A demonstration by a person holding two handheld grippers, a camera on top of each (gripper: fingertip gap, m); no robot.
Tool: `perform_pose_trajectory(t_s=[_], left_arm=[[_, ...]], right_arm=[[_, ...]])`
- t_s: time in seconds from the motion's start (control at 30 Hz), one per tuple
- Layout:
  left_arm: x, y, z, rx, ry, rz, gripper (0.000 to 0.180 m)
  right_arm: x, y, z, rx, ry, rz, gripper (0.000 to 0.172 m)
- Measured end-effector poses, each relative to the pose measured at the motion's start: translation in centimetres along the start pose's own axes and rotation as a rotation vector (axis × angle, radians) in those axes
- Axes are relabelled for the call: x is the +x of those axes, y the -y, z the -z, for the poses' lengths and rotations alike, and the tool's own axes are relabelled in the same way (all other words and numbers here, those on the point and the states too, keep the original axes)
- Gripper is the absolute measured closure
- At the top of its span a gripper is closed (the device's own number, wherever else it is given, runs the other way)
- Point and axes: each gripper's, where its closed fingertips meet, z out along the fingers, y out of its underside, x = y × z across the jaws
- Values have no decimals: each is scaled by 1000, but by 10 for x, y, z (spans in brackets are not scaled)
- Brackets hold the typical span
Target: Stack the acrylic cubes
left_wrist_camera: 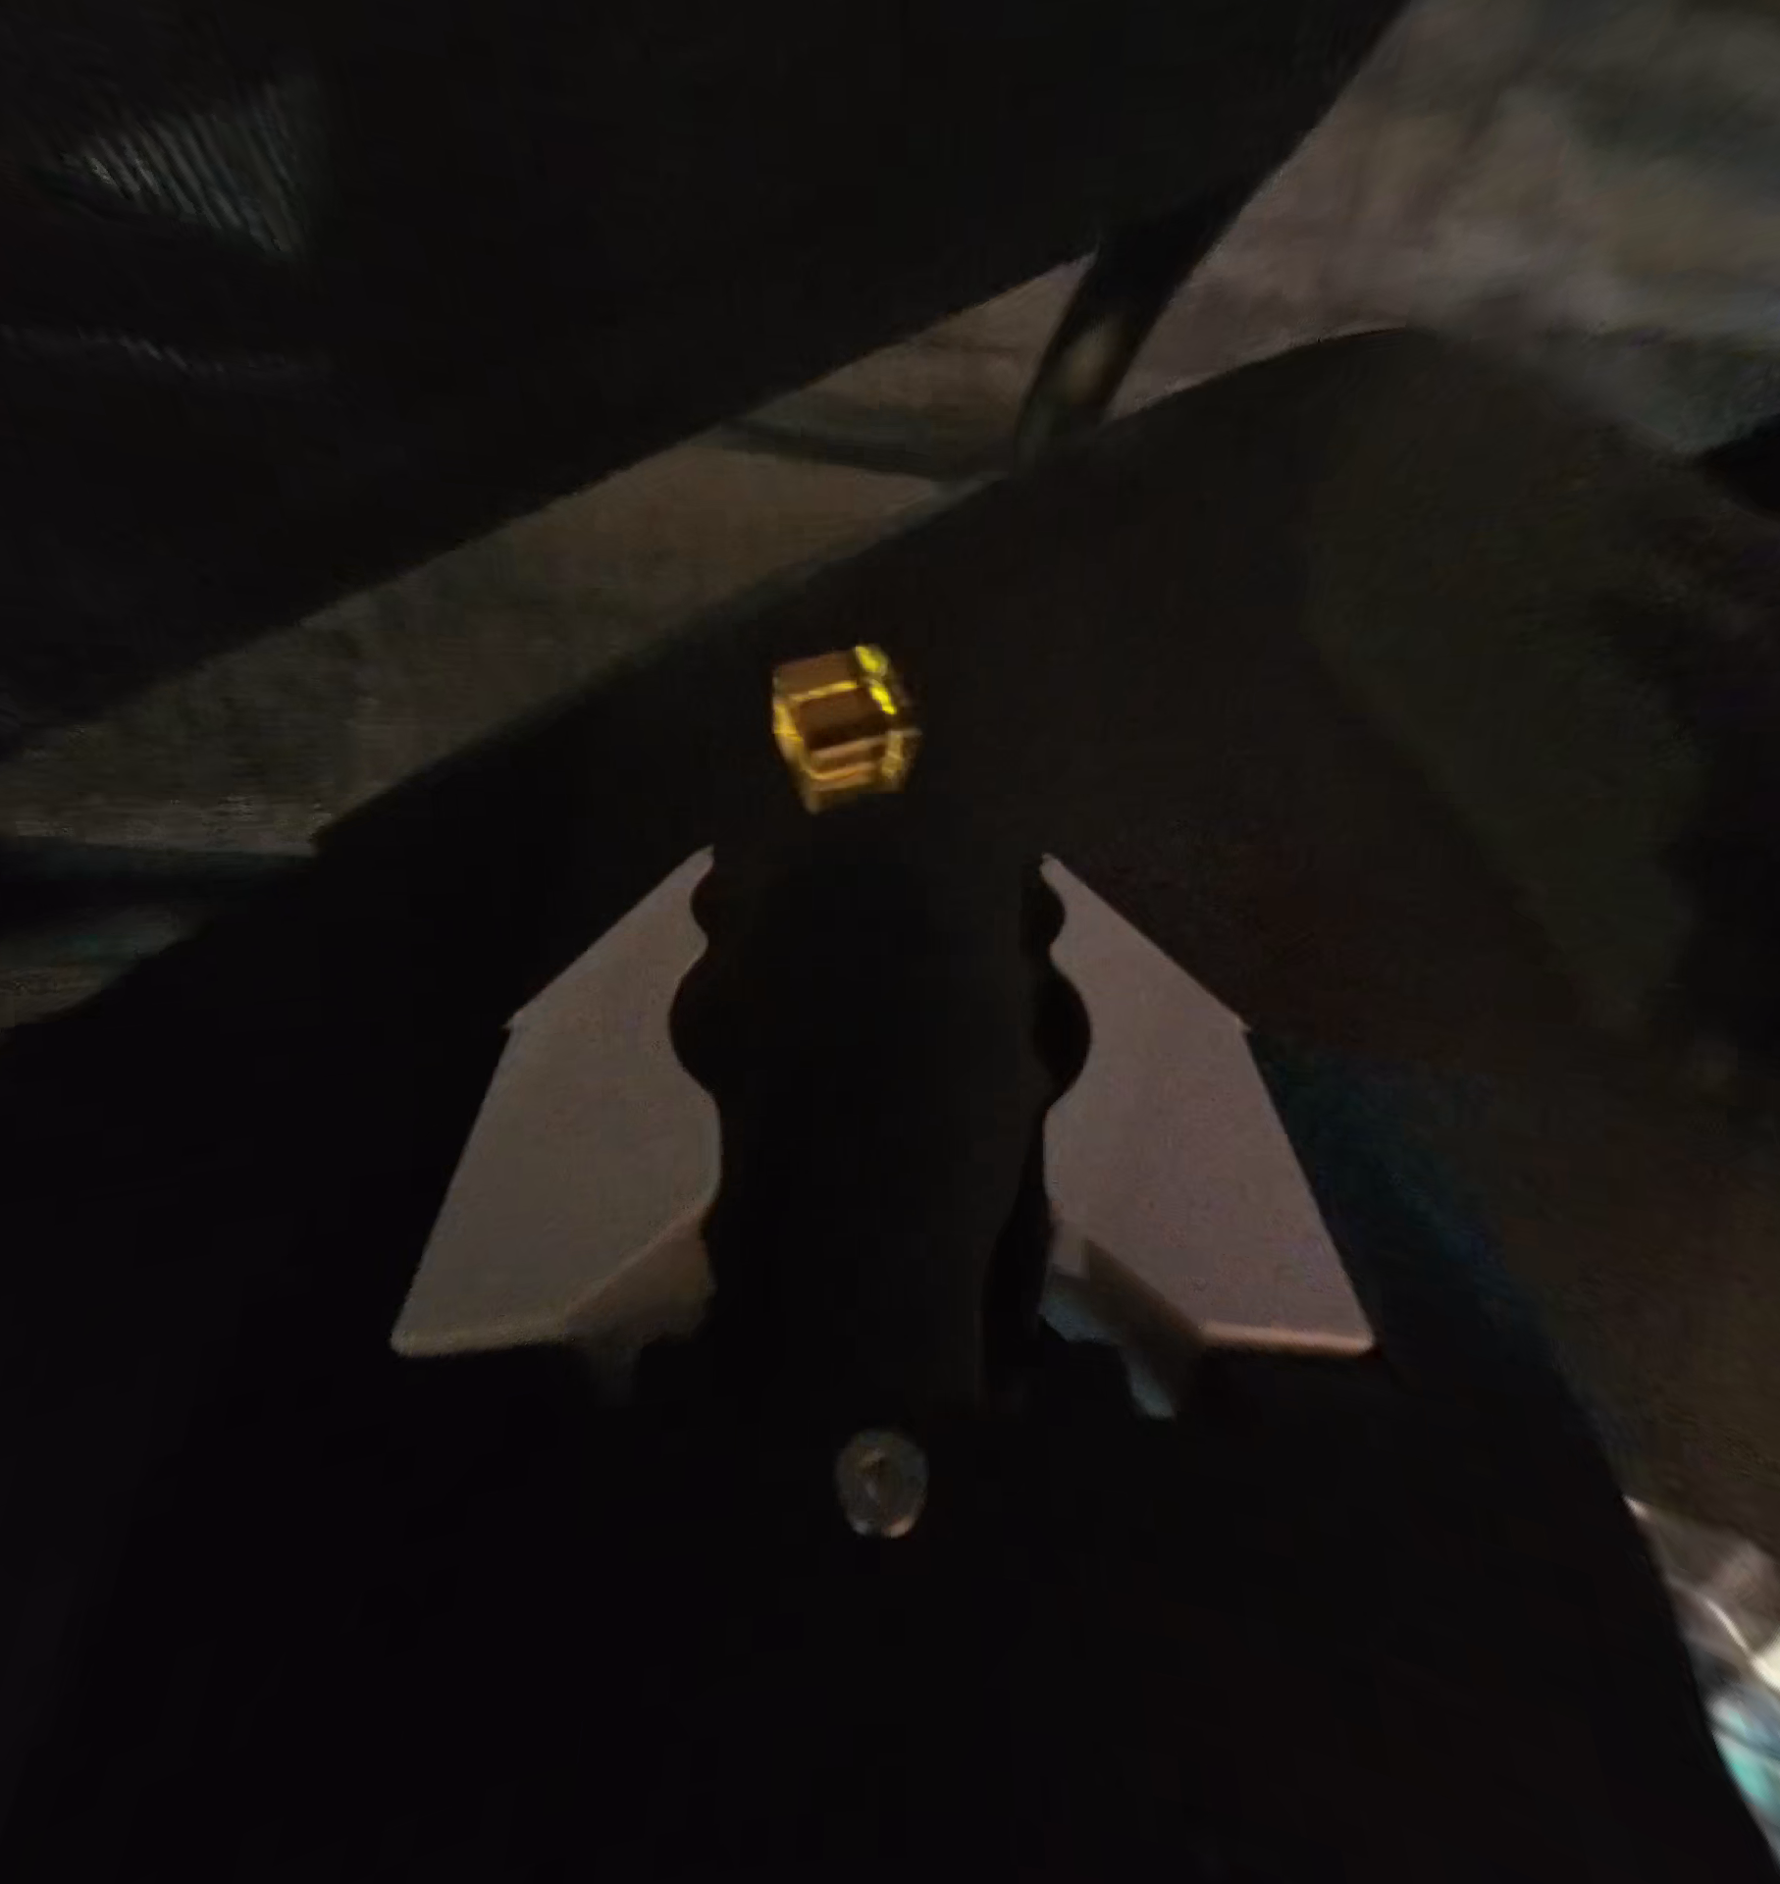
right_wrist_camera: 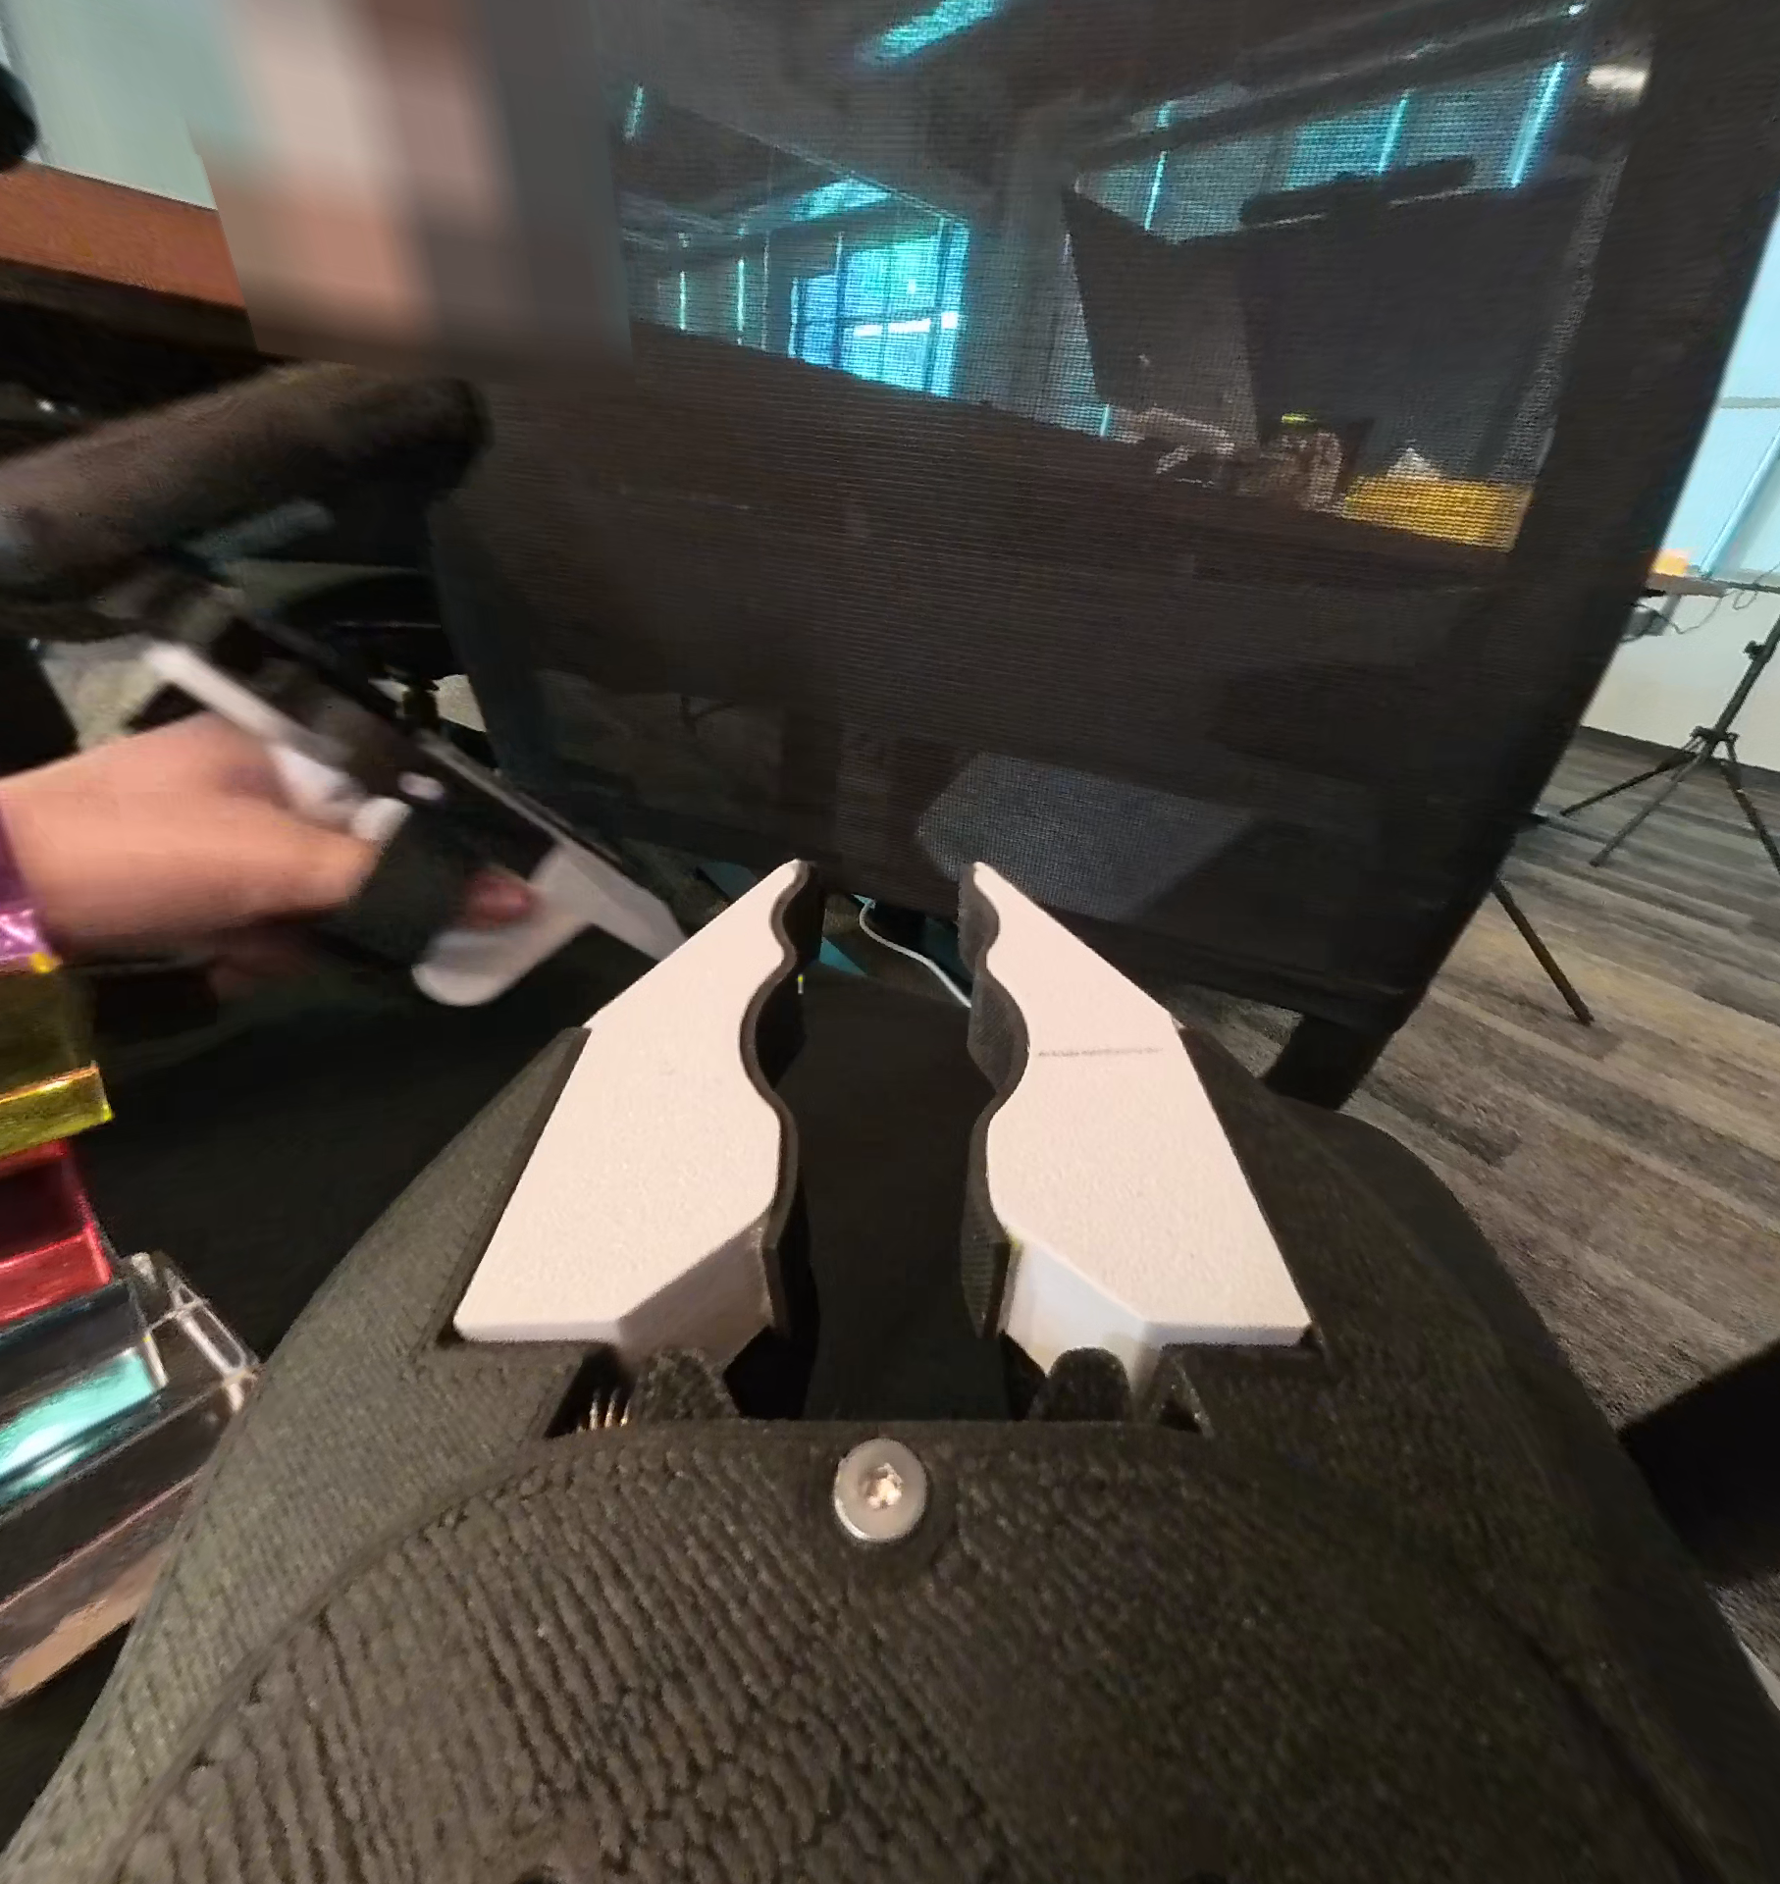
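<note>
Gold cube (left_wrist_camera: pixel 843 729) lies beyond open left tool (left_wrist_camera: pixel 878 867).

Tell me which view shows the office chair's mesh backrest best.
The right wrist view: the backrest fills the frame ahead of the right gripper, well lit, mesh visible. The left wrist view is dark and blurred, showing only black shapes around a small yellow cube.

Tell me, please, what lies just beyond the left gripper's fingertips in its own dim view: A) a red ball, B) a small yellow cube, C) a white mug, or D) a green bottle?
B: a small yellow cube sits on a dark surface just past the left gripper, whose fingers stand apart and do not touch it.
</note>
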Motion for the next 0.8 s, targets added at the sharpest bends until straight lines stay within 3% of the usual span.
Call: perform_pose_trajectory(t_s=[0.07, 0.17, 0.27, 0.4, 0.63, 0.8], left_arm=[[-7, 9, -7, 0, 20, 12, 121], [2, 19, -18, 4, -75, 100, 112], [0, 12, -34, -72, -34, 86, 109], [-15, 6, -39, -128, 112, -19, 117], [-2, 7, -45, -100, 23, -24, 141], [-6, 5, -41, -81, 66, -60, 153]], right_arm=[[-1, -1, -1, -6, 3, -2, 145], [0, -1, -1, -4, 4, -8, 145], [1, 0, -1, 2, 6, -17, 145], [2, 1, -1, 5, 6, -28, 145], [2, 1, -1, 5, 1, -26, 145], [0, 1, -1, 2, 5, -23, 145]])
